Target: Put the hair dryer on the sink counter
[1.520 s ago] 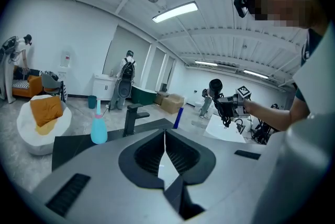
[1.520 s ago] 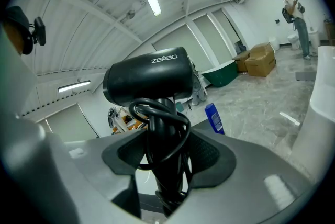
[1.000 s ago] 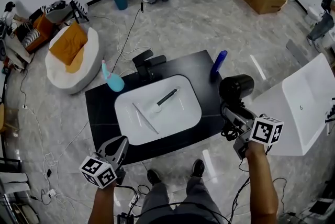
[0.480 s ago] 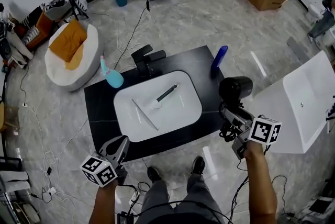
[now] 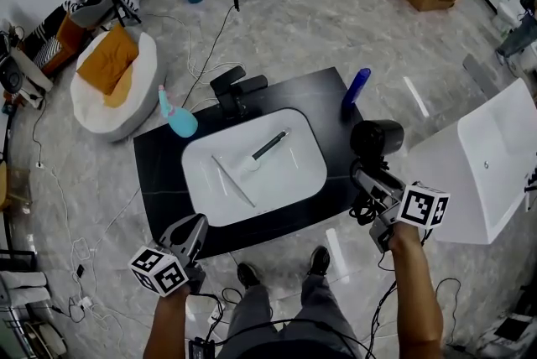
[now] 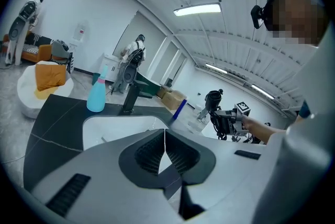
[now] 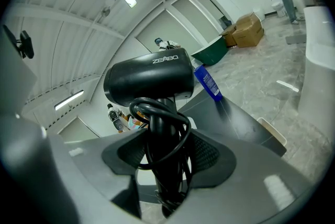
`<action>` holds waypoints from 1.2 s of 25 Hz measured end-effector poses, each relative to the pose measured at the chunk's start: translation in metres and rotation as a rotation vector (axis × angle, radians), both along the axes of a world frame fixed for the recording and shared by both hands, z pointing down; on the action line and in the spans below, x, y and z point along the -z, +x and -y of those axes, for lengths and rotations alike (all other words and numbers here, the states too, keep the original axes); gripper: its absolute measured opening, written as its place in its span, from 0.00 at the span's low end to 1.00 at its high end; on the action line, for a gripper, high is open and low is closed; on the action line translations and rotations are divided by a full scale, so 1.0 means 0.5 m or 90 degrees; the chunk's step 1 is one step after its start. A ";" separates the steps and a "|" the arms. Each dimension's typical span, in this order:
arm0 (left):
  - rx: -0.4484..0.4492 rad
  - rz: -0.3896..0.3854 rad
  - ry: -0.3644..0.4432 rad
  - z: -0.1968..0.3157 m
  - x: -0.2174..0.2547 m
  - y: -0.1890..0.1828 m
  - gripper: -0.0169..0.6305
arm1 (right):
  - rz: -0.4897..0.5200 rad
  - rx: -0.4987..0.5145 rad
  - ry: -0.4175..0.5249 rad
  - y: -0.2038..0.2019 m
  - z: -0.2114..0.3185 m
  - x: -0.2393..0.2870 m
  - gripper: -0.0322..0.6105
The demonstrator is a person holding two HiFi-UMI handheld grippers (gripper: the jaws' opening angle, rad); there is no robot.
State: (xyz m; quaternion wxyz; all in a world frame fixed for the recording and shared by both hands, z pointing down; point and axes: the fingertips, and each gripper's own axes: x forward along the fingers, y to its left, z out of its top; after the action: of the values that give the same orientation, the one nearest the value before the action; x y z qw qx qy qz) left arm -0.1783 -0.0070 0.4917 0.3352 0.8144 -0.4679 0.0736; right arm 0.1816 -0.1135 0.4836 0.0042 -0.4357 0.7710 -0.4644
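The hair dryer point(image 5: 377, 137) is at the right edge of the black desk point(image 5: 159, 173) in the head view, just right of the white sink basin point(image 5: 294, 181) and near a blue bottle point(image 5: 355, 89). The right gripper point(image 5: 362, 177) clamps its handle from below. The left gripper point(image 5: 186, 233) is at the desk's near edge, well apart from the dryer and carrying nothing.

In the left gripper view, the left gripper point(image 6: 165, 147) has its jaws pressed together with nothing between them. The hair dryer point(image 6: 212, 98) shows small on the far side of the basin.

In the right gripper view, the right gripper point(image 7: 167, 157) is closed onto the dryer's handle, with the looped black cord point(image 7: 157, 118) caught against it. The hair dryer point(image 7: 149, 81) has its handle along the jaws and its barrel crosswise, running left to right. Which end is the nozzle is unclear.
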 end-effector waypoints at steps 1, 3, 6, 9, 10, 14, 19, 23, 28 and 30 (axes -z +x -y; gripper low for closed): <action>0.001 -0.002 0.000 0.004 -0.001 -0.001 0.04 | 0.002 0.000 0.000 -0.004 0.004 0.000 0.45; 0.003 -0.005 0.000 0.012 -0.003 -0.003 0.04 | 0.003 0.000 -0.001 -0.010 0.010 -0.005 0.45; 0.006 -0.011 -0.001 0.022 -0.010 -0.007 0.04 | 0.005 0.001 -0.004 -0.019 0.017 -0.015 0.45; 0.010 -0.014 -0.004 0.025 -0.017 -0.009 0.04 | 0.005 0.002 -0.010 -0.024 0.019 -0.027 0.45; 0.011 -0.015 -0.005 0.026 -0.018 -0.009 0.04 | 0.005 0.002 -0.012 -0.025 0.020 -0.031 0.45; 0.012 -0.014 -0.010 0.027 -0.027 -0.013 0.04 | 0.001 0.003 -0.015 -0.027 0.027 -0.041 0.45; 0.015 -0.013 -0.013 0.028 -0.034 -0.013 0.04 | -0.004 -0.002 -0.023 -0.023 0.034 -0.062 0.45; 0.017 -0.013 -0.013 0.022 -0.040 -0.015 0.04 | -0.017 0.002 -0.028 -0.023 0.039 -0.078 0.45; 0.017 -0.011 -0.016 0.016 -0.046 -0.015 0.04 | -0.030 0.011 -0.037 -0.027 0.047 -0.099 0.45; 0.018 -0.012 -0.019 0.015 -0.051 -0.013 0.04 | -0.035 0.013 -0.042 -0.028 0.050 -0.111 0.45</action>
State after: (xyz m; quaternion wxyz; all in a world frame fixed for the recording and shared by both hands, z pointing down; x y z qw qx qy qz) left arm -0.1849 -0.0143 0.5170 0.3524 0.8033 -0.4753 0.0679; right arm 0.1677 -0.1383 0.5391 -0.0365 -0.4401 0.7595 -0.4777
